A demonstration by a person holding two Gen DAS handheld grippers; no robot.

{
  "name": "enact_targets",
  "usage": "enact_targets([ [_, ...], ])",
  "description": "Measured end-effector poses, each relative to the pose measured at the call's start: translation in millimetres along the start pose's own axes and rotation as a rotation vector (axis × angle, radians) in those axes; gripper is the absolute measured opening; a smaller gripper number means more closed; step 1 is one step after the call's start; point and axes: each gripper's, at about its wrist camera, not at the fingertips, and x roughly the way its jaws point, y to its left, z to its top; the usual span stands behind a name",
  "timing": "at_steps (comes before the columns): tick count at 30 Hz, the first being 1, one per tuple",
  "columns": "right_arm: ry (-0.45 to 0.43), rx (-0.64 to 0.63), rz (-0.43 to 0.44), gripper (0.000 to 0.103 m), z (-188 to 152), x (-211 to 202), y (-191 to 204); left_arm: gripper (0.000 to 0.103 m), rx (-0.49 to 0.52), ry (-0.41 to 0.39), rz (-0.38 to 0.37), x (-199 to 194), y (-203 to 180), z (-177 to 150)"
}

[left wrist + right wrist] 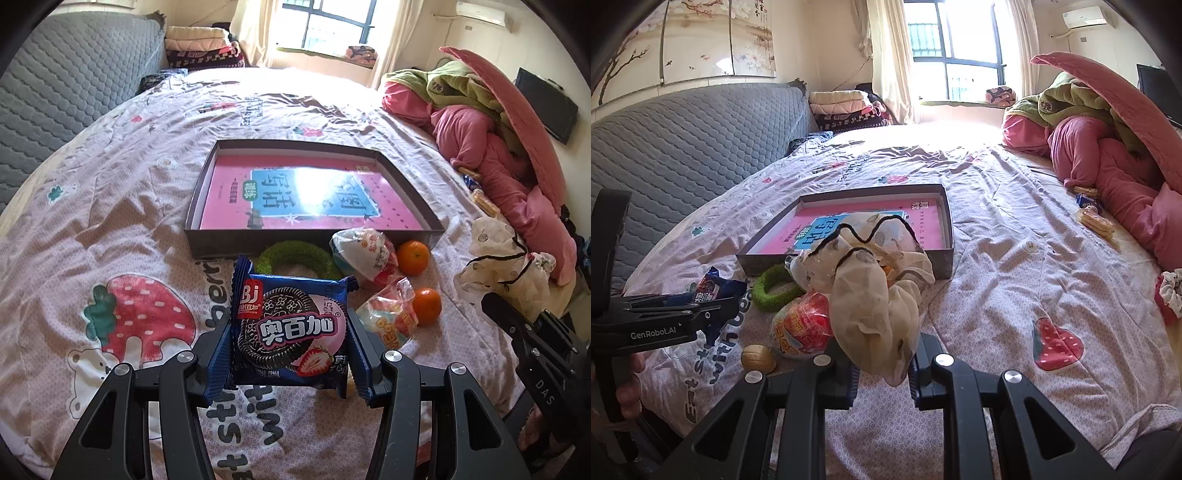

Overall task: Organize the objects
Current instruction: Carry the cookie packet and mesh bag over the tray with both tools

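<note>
My left gripper (290, 354) is shut on a blue cookie packet (291, 332) and holds it above the bedspread, short of the dark shallow box (314, 236) with a pink book inside. My right gripper (882, 373) is shut on a cream cloth with black trim (875, 280), lifted in front of the box (943, 258). The cloth also shows in the left wrist view (495, 258). The left gripper with the packet (714, 288) shows at the left of the right wrist view.
In front of the box lie a green ring (295, 254), two snack bags (364, 254) (391, 317), two oranges (413, 256) (426, 304) and a walnut (758, 357). Pink and green bedding (491, 147) is piled at the right, with biscuit packets (1095, 219) beside it. A grey headboard (683, 147) is at the left.
</note>
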Motion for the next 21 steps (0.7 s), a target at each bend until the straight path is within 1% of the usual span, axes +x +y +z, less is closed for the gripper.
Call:
enact_targets([
  [6,-0.023,-0.005,0.004,0.021,10.8,-1.5,-2.2,0.057,0.004,-0.034,-0.014,-4.1,-9.1,17.9],
  [10,-0.032,-0.002,0.014,0.021,20.0,3.4,-4.8,0.057,-0.003,-0.063,-0.013,-2.6,-8.6,31.2],
  [17,-0.056,0.013,0.021,0.021,39.7,21.2,-11.2,0.057,-0.01,-0.107,-0.016,14.1,1.1,53.4],
  [21,-0.071,0.008,0.022,0.021,52.1,34.2,-12.3,0.057,0.008,-0.108,-0.016,25.0,0.3,64.5],
])
